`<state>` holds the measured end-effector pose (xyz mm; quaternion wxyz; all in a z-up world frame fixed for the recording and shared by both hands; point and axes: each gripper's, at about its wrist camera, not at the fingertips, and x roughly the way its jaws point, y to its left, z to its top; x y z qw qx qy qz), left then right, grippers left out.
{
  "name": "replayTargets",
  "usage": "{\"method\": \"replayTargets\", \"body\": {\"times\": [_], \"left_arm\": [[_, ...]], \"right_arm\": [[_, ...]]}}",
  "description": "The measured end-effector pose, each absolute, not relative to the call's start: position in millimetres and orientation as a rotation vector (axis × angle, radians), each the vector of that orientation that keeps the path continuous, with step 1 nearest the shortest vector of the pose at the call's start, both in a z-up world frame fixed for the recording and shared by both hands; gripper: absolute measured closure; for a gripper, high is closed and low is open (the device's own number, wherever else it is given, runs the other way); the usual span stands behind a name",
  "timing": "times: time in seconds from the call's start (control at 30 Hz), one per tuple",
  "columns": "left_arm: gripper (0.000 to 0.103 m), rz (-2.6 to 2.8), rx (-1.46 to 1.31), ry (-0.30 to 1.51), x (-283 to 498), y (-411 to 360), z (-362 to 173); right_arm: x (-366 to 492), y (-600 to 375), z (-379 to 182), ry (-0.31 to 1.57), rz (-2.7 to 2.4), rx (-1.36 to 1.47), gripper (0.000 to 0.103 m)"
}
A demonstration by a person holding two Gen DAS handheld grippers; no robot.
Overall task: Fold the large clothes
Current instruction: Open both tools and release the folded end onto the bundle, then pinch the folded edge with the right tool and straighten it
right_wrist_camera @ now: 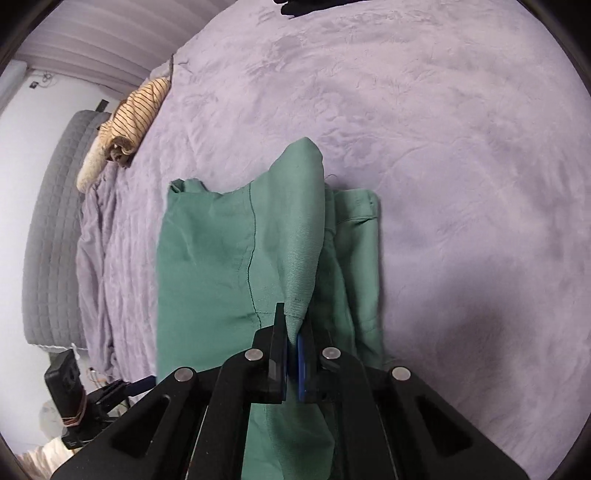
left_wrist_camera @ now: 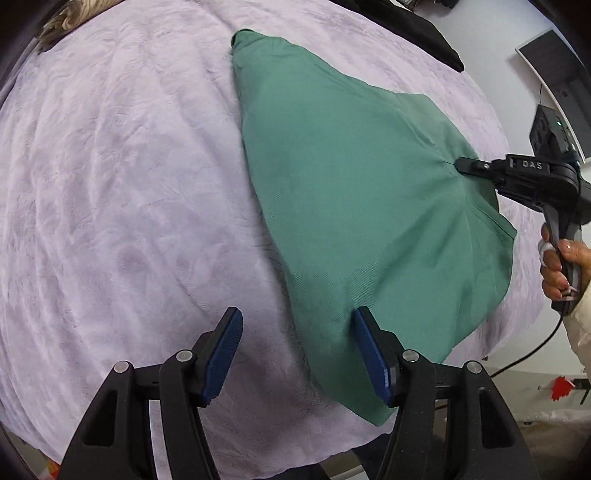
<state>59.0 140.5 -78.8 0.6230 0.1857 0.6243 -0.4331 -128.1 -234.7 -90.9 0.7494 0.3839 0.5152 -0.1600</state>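
Note:
A large green garment (left_wrist_camera: 351, 206) lies spread on the lilac bed cover (left_wrist_camera: 110, 184), partly folded over itself. My left gripper (left_wrist_camera: 299, 347) hovers open over the garment's near left edge. Its right finger (left_wrist_camera: 371, 354) is above the cloth, its left finger (left_wrist_camera: 225, 350) above the bare cover, and neither pad presses anything. My right gripper (right_wrist_camera: 293, 332) is shut on a pinched ridge of the green garment (right_wrist_camera: 295, 240), and the fabric puckers toward its tip. In the left wrist view the right gripper (left_wrist_camera: 461, 164) bites the garment's right side, and a hand (left_wrist_camera: 557, 266) holds its grip.
A rolled striped cloth (right_wrist_camera: 136, 110) lies at the bed's far left edge beside a grey quilted headboard (right_wrist_camera: 51, 221). Dark clothing (left_wrist_camera: 424, 33) sits at the far side of the bed. The bed's edge, a cable and floor show at the lower right (left_wrist_camera: 517, 365).

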Motion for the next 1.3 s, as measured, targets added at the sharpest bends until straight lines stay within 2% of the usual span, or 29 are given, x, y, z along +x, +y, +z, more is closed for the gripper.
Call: {"method": "replayTargets", "body": {"times": [0.03, 0.1, 0.2, 0.3, 0.33, 0.37, 0.6, 0.8, 0.87, 1.03, 1.3], "left_arm": [[0.029, -0.998, 0.449, 1.412, 55, 139, -81], [0.018, -0.980, 0.503, 1.350, 48, 138, -83], [0.018, -0.972, 0.507, 1.369, 47, 141, -84], [0.018, -0.950, 0.510, 1.382, 49, 145, -79], [0.018, -0.944, 0.507, 1.387, 51, 149, -77], [0.018, -0.938, 0.504, 1.392, 53, 152, -76], [0.018, -0.909, 0.481, 1.431, 57, 164, -82], [0.018, -0.884, 0.476, 1.437, 54, 167, -81], [0.018, -0.877, 0.467, 1.447, 54, 169, -81], [0.018, -0.855, 0.471, 1.451, 49, 173, -78], [0.017, -0.855, 0.478, 1.439, 39, 173, -85]], "right_arm": [[-127, -239, -99, 1.152, -0.359, 0.822, 0.099], [-127, -246, -124, 1.211, -0.376, 0.804, 0.099], [-139, -255, -142, 1.192, -0.379, 0.880, 0.100], [-150, -257, -130, 1.172, -0.386, 0.959, 0.099], [-154, -255, -122, 1.179, -0.394, 0.953, 0.092], [-156, -249, -111, 1.193, -0.406, 0.926, 0.091], [-174, -179, -57, 1.240, -0.324, 0.743, 0.091], [-196, -152, -89, 1.390, -0.388, 0.659, 0.091], [-208, -157, -107, 1.428, -0.430, 0.678, 0.095], [-230, -165, -123, 1.425, -0.460, 0.767, 0.095], [-221, -158, -136, 1.469, -0.458, 0.696, 0.095]]}}
